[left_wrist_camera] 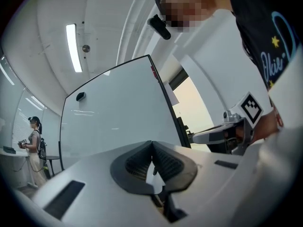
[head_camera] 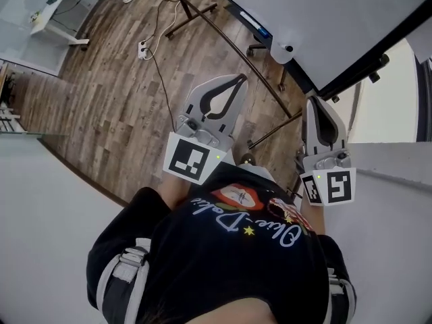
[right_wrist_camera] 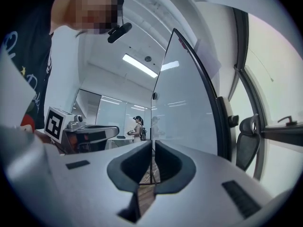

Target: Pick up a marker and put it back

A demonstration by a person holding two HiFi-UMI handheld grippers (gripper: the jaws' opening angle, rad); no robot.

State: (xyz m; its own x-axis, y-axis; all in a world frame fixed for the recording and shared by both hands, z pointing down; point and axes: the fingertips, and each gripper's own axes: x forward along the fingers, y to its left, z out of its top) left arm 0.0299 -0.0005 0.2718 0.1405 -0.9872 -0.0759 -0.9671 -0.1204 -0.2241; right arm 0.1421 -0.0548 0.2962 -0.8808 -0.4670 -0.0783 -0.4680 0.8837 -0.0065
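The left gripper and right gripper were both closed and empty. What seemed the marker lay along the whiteboard ledge, upper centre. The jaws should be opened before reaching.

The head view looks steeply down on the left gripper and right gripper. Both gripper views tilt upward and share the whiteboard ahead.

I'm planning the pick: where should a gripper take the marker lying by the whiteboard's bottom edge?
Probably mid-barrel on the marker, jaws across it, coming from the open floor side: it lies lengthwise along the whiteboard, which blocks the far side.
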